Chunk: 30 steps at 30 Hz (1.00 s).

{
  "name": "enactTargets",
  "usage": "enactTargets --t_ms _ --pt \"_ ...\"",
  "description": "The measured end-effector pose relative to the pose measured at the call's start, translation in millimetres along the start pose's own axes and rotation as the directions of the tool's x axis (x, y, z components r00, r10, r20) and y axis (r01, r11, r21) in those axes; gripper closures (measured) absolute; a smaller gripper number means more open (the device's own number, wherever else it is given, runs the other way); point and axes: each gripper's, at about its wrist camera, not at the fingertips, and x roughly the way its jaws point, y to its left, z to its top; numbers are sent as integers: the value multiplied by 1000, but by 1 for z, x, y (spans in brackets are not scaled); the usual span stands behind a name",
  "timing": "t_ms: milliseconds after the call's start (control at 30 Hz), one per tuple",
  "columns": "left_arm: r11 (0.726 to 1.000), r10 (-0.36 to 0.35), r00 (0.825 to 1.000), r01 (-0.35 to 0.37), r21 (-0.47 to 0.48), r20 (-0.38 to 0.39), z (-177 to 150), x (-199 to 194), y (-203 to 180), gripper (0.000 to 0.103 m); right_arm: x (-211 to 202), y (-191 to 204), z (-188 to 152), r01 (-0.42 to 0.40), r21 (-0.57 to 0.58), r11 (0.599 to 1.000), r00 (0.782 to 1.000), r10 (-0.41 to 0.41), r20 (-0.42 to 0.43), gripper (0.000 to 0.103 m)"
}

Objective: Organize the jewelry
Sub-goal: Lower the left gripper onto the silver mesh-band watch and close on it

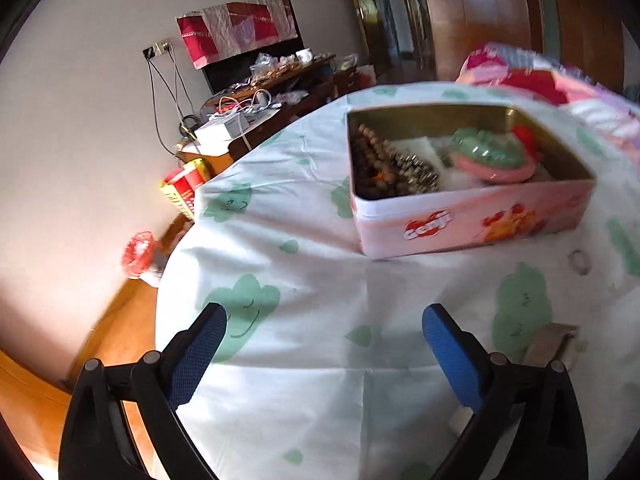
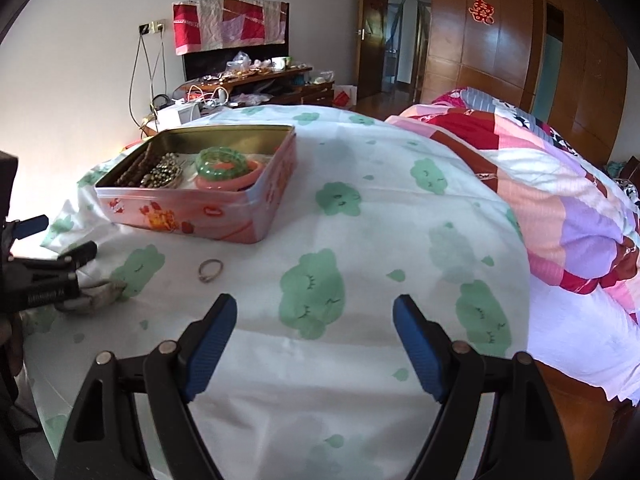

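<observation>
While the silver ring [image 2: 210, 271] lies just ahead-left of the wide-open, empty right gripper [image 2: 315, 342], the tin [image 2: 256, 216] beyond holds beads [image 2: 160, 174] and bangles [image 2: 228, 172]; the left gripper [image 1: 322, 354] gapes empty too.

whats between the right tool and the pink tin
In the right wrist view, a small silver ring lies on the cloud-print sheet between the right tool and the pink tin.

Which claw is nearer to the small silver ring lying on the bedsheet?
Hard to call; probably left. The left claw is beside the ring, on its left. The right claw hangs in front of it, open, higher above the sheet.
</observation>
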Motion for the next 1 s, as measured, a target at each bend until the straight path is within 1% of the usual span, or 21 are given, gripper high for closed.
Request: enactTargets --t_ms 67,167,200,300,333,400,533,633,667,733,1000 --pt "1000 -18 1000 18 0 14 -3 -10 -4 4 -2 2 1 -13 -8 1000 1000 13 3 20" --pt "995 -97 994 97 -7 43 -8 -31 -10 4 -4 5 1 -16 -16 1000 1000 16 9 20" --pt "994 -111 993 111 3 45 -9 -35 -15 4 -3 6 1 -17 -18 1000 1000 17 7 20" --pt "989 -140 989 138 44 45 -12 -43 -31 4 -2 7 0 -14 -26 1000 1000 14 3 20" --pt "985 -169 985 167 45 41 -12 -44 -36 4 -1 7 0 -14 -27 1000 1000 14 1 20" --pt "979 -197 980 195 63 23 -15 -43 -43 4 -1 7 -1 -11 -27 1000 1000 11 0 20" --pt "973 -210 978 209 100 -2 -20 -41 -54 4 0 8 -1 -8 -25 1000 1000 8 0 20" --pt "974 -195 981 196 114 -17 -22 -35 -57 4 1 8 -1 -12 -24 1000 1000 11 -3 20" --pt "975 -187 982 189 113 -25 -22 -32 -57 4 1 9 -2 -13 -25 1000 1000 13 -4 20" --pt "975 -197 980 199 101 -30 -21 -28 -52 4 1 10 -3 -16 -29 999 1000 16 -5 20" --pt "982 -165 986 166 87 -27 -14 -18 -43 5 5 15 -1 -22 -41 999 1000 22 -13 20"
